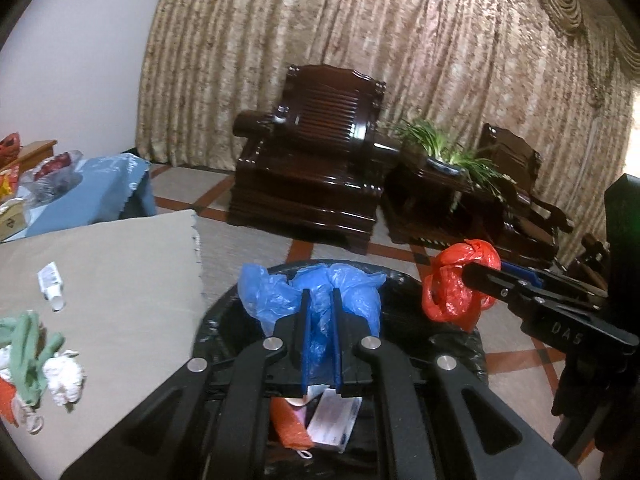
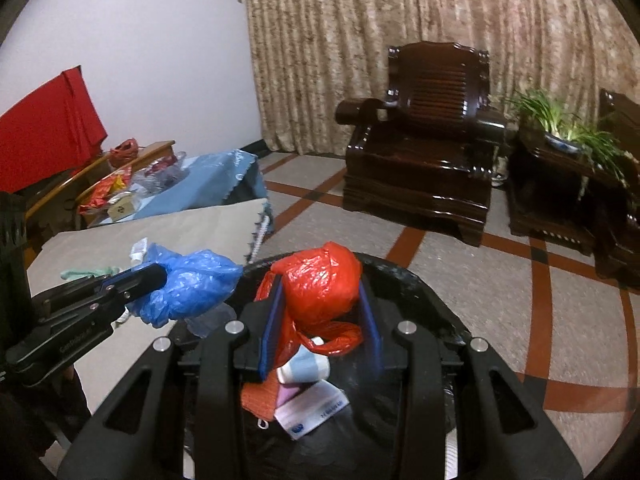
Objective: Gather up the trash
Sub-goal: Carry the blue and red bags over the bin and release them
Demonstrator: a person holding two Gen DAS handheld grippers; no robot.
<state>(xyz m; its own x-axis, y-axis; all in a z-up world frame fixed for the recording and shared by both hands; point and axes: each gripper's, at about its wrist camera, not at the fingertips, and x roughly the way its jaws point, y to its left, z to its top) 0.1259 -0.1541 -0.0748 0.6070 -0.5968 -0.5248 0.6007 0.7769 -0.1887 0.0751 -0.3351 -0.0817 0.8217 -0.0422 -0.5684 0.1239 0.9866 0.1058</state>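
Observation:
My left gripper is shut on a crumpled blue plastic bag and holds it over the black-lined trash bin. It also shows in the right wrist view with the blue bag. My right gripper holds a knotted red plastic bag between its blue pads above the bin; the jaws stand fairly wide, and the bag's far side is hidden. The red bag shows at its tip. Papers and an orange cloth lie in the bin.
A beige-covered table at left holds a small white tube, a green cloth and white wads. A blue-covered table with clutter stands behind. Dark wooden armchairs and a potted plant stand by the curtain.

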